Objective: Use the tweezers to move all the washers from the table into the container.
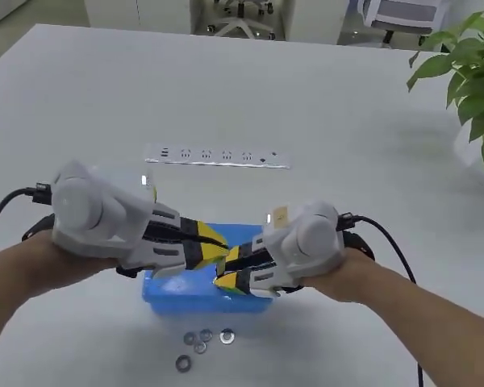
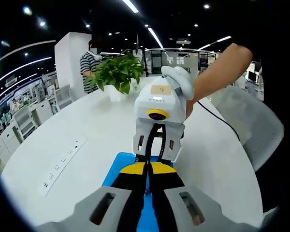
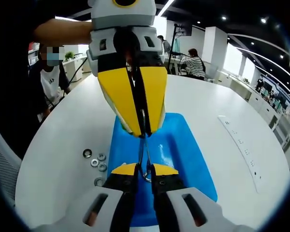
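The white table is seen with the blue container set on it, near the person. Over the container the left gripper and the right gripper are held nose to nose, each clamped on the tweezers strung between them. The tweezers' legs are pressed close together; whether anything is pinched at the tip cannot be told. Five washers lie on the table just beside the container's near wall. The step is judged to be settling the tool's grip; next, the tip must be lowered to one washer and squeezed on its rim
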